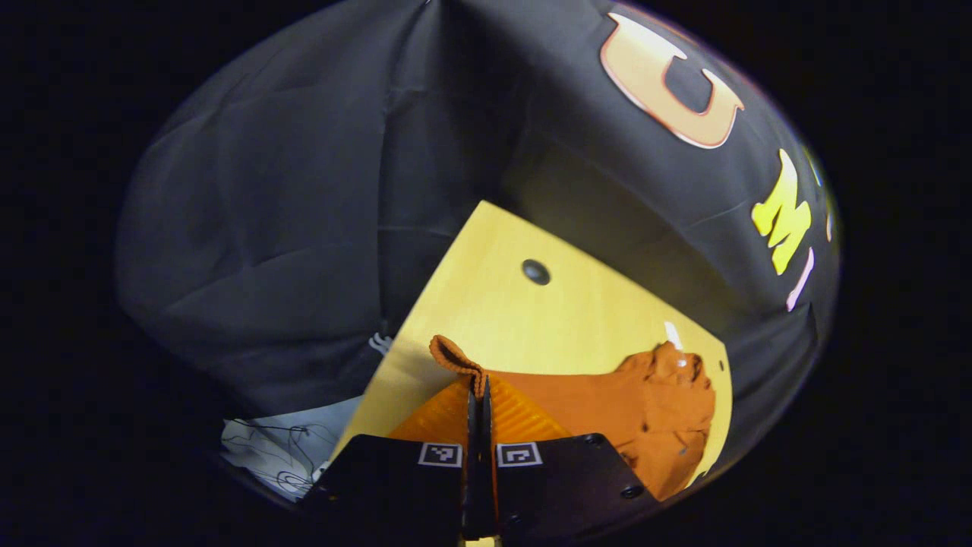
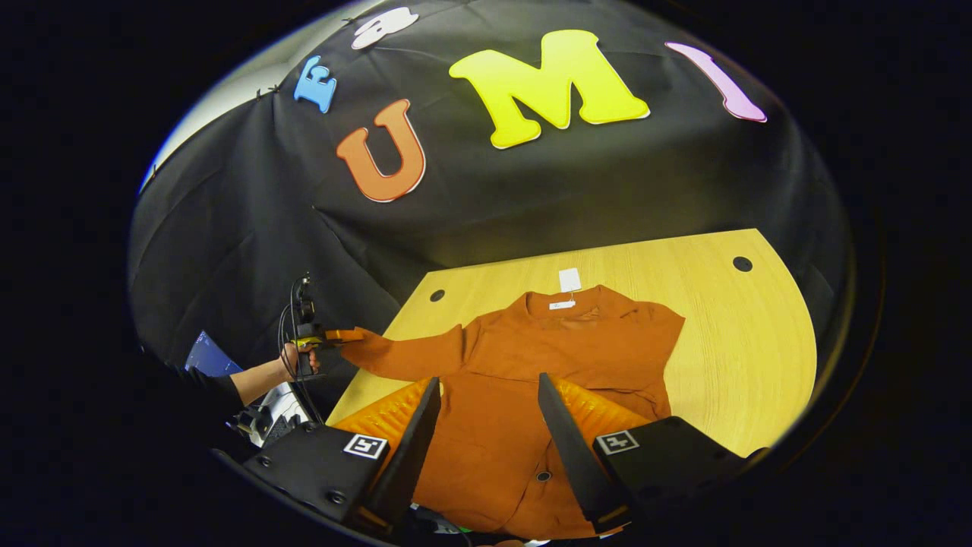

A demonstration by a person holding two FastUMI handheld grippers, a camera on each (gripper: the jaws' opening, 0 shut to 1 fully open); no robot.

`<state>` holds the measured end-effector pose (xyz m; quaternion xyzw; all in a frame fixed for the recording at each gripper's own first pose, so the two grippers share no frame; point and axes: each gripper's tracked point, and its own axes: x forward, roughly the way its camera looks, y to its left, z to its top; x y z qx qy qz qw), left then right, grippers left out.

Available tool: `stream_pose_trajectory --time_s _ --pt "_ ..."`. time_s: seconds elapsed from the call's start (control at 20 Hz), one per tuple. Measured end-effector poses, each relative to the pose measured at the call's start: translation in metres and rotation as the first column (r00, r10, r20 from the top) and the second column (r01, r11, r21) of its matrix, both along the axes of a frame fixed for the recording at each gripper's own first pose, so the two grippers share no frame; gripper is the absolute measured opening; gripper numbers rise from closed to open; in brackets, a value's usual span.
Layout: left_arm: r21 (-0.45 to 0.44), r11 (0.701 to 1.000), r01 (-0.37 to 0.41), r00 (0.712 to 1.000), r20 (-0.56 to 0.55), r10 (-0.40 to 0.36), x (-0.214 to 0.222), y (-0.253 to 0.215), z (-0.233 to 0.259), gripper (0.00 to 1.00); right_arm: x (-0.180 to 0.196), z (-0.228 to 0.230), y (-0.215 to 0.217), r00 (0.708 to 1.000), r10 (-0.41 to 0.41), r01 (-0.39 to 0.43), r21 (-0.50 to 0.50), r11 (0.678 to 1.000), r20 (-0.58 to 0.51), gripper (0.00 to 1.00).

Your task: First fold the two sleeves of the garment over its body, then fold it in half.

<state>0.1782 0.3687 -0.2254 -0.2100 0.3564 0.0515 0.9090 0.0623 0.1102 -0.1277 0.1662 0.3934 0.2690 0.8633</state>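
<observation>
Lying on bench: orange garment spread over the light wooden bench, collar toward the far edge by the booth wall, hem toward the near edge.
Sleeve, left side: the long sleeve is pulled out past the bench's left edge, its cuff raised off the wood.
Left gripper: the left gripper is clenched on that cuff, jaws pressed together with the fabric pinched between them; in the right gripper view it shows far off, carried by a hand with a dark sleeve.
Right gripper: the right gripper is released, jaws spread wide, poised over the garment's lower body near the near edge; whether its fingers touch the cloth cannot be told.
Sleeve, right side: bunched against the body on the right; its cuff is hard to make out.
Tags: a white tag lies on the wood just past the collar, with a small white label inside the neckline; nothing on them is legible.
Bench holes: a dark round hole near the far right corner, another near the far left corner.
Cut off: the hem runs under the gripper bodies and out of sight.
Beside bench: cables trail from the left gripper; items below the left edge are too dim to name.
</observation>
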Motion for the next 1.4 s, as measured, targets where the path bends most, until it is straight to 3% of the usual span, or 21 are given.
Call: stream_pose_trajectory --time_s 0.1,0.25,0.4,0.6,0.85,1.1,1.4 --pt "0.024 1.0 0.011 0.999 0.048 -0.012 0.004 -0.037 0.037 0.03 -0.001 0.01 -0.011 0.999 0.008 -0.009 0.027 1.0 0.044 0.8" --pt "0.01 0.999 0.037 0.99 0.137 -0.038 0.014 -0.123 0.097 0.02 -0.008 0.024 -0.038 0.994 0.009 -0.014 0.044 0.999 0.113 0.84" --pt "0.104 0.988 0.111 0.968 0.213 -0.132 0.022 -0.216 0.145 0.03 -0.012 0.034 -0.08 0.987 -0.022 0.013 0.063 0.998 0.157 0.84" --pt "0.137 0.962 0.235 0.93 0.255 -0.264 0.037 -0.331 0.174 0.02 -0.013 0.035 -0.145 0.977 -0.1 0.089 0.063 0.994 0.187 0.84" --pt "0.115 0.917 0.381 0.898 0.188 -0.397 0.033 -0.447 0.145 0.02 -0.02 0.027 -0.23 0.956 -0.212 0.204 0.06 0.977 0.204 0.84" --pt "0.121 0.879 0.46 0.878 0.085 -0.471 0.037 -0.539 0.08 0.03 -0.034 0.014 -0.29 0.936 -0.303 0.298 0.053 0.953 0.181 0.86" --pt "0.225 0.829 0.512 0.856 -0.05 -0.515 0.066 -0.589 -0.025 0.02 -0.056 -0.001 -0.333 0.921 -0.356 0.362 -0.006 0.932 0.158 0.85"
